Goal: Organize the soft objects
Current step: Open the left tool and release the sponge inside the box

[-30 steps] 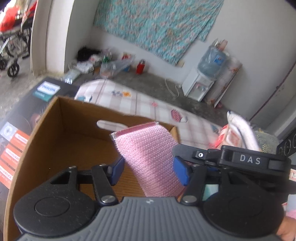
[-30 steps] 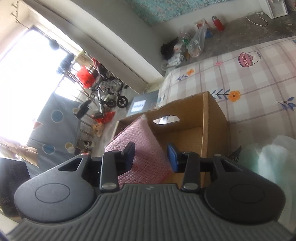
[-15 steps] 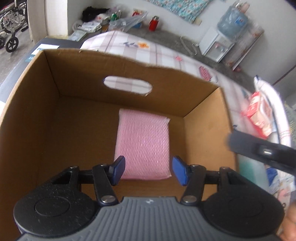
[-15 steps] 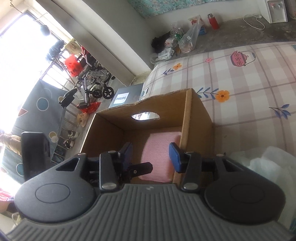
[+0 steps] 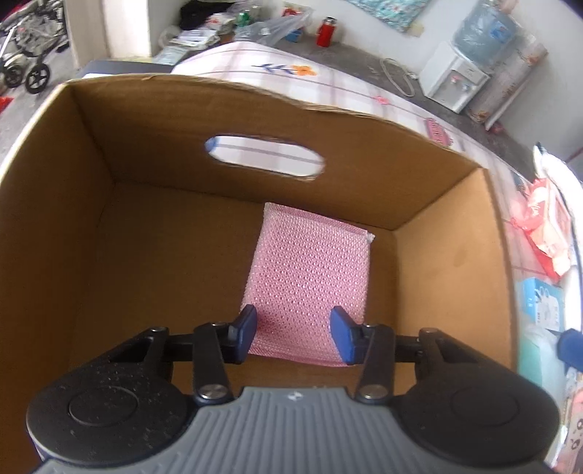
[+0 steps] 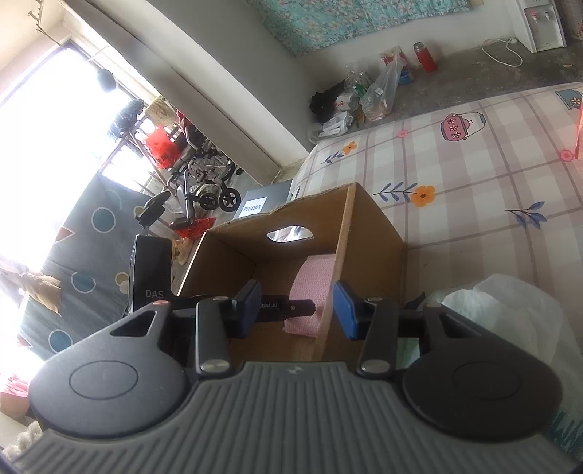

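Currently the pink knitted rectangular cloth [image 5: 309,277] lies flat inside the brown cardboard box [image 5: 153,120]. Left gripper [image 5: 293,333] is closing above it, apparently without contact; right gripper [image 6: 298,310] part-open, empty.

Count on inspection: one cardboard box [image 5: 91,233], containing one pink mesh pad [image 5: 309,280], and one oval handle cut-out [image 5: 264,157] visible in its far wall. Two grippers are present, the left gripper [image 5: 293,333] and the right gripper [image 6: 297,308], each with two blue pads. Beyond the box stand one red flask [image 5: 325,32], one water dispenser [image 5: 453,74] carrying one bottle, and one checked sheet [image 6: 473,175].
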The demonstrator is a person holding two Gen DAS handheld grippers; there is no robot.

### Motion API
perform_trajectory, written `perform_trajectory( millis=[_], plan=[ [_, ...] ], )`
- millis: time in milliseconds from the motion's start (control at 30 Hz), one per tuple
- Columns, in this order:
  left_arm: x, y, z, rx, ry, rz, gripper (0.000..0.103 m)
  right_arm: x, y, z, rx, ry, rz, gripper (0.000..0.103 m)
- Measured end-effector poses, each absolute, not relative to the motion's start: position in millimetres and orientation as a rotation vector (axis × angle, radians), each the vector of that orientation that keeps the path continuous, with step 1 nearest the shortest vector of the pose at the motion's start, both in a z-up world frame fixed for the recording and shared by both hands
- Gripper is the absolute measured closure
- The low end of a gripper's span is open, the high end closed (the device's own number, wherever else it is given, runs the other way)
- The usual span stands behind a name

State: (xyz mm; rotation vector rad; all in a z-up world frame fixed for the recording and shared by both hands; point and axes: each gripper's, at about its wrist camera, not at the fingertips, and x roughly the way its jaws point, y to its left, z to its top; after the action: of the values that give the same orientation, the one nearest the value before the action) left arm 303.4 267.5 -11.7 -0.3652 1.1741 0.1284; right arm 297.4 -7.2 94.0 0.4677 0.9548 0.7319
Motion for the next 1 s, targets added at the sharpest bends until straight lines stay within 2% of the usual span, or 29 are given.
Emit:
perform_trajectory(
  millis=[367, 467, 600, 1000],
  plan=[
    [309, 240, -11, -0.315, 1.156, 0.079, 0.058, 298, -26, 81, 0.512, 0.972, 0.704, 0.059],
    [308, 236, -10, -0.314, 1.147, 0.082, 0.054, 295, -32, 78, 0.518, 0.973, 0.691, 0.059],
    [298, 237, -5, -0.297, 1.136, 0.126, 0.042, 291, -43, 77, 0.532, 0.974, 0.667, 0.058],
    [255, 232, 62, -0.194, 0.97, 0.164, 0.029, 269, -95, 89, 0.565, 0.916, 0.563, 0.058]
  ],
)
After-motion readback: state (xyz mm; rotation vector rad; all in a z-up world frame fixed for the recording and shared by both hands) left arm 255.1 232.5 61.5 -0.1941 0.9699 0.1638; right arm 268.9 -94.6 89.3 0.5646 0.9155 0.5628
